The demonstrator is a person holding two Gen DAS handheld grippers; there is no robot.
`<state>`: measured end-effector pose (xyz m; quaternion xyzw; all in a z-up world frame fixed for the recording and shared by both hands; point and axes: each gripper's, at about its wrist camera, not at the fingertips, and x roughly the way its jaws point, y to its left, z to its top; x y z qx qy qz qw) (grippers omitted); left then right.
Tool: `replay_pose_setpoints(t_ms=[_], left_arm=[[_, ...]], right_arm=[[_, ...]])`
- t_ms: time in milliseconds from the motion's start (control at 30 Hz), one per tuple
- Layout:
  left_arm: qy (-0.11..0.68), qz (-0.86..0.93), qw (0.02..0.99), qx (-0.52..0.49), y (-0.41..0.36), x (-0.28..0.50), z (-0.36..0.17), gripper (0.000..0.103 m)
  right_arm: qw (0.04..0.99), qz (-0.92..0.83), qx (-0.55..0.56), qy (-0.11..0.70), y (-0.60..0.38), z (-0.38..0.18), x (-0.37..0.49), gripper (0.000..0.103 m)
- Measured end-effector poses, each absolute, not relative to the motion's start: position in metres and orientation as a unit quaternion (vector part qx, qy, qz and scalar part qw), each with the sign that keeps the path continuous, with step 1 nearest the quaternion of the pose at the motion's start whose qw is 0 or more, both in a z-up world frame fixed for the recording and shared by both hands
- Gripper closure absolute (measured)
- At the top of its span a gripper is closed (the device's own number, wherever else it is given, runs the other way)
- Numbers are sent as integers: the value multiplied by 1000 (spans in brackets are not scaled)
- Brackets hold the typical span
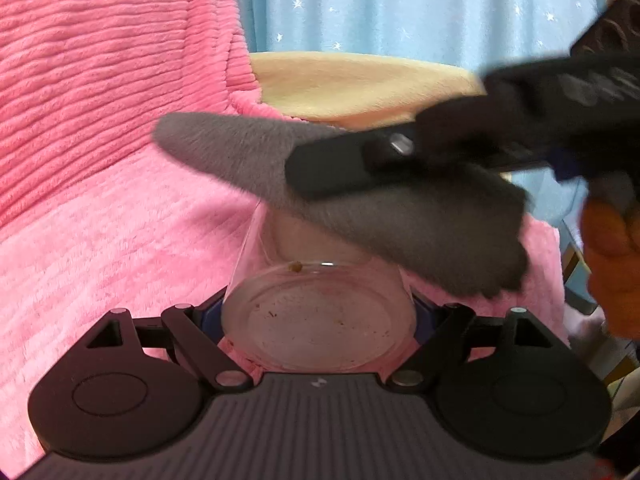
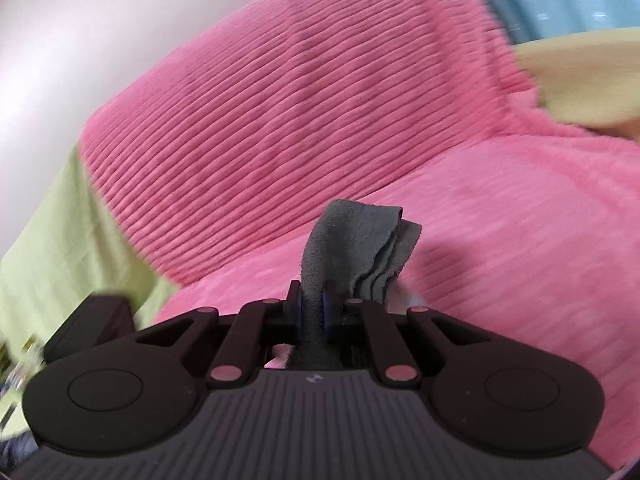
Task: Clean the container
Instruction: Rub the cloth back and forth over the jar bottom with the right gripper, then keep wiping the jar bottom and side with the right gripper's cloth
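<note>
One clear container [image 1: 316, 312] sits clamped in the left gripper [image 1: 318, 316] at 6 o'clock; one grey cloth [image 1: 360, 200], pinched by the right gripper [image 2: 314, 312], lies at its 12 o'clock, above one pink blanket [image 1: 100, 160]

grey cloth [image 1: 360, 208] covering container [image 1: 316, 316] mouth, pink blanket [image 1: 100, 160] behind

Lighting: soft, even, bright indoor light; faint shadow beside the grey cloth [image 2: 360, 248] on the pink blanket [image 2: 320, 120]. Blur: right tool [image 1: 332, 168] smeared in left view. Fisheye bending, dark corners.
</note>
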<state>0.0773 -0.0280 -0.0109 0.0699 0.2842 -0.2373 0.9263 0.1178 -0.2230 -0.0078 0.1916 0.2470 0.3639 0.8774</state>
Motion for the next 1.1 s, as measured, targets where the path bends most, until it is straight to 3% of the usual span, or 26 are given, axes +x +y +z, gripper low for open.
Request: replay_pose_setpoints(t_ms=[333,1100], left_arm=[[284,-238,926,75,-29,75,-12,18],[273,-257,921,103,-17,75,-13,18]], right_arm=[[851,419,179,261,-207,-8,105,96],[885,345,204,237,-236,-7,119,97]])
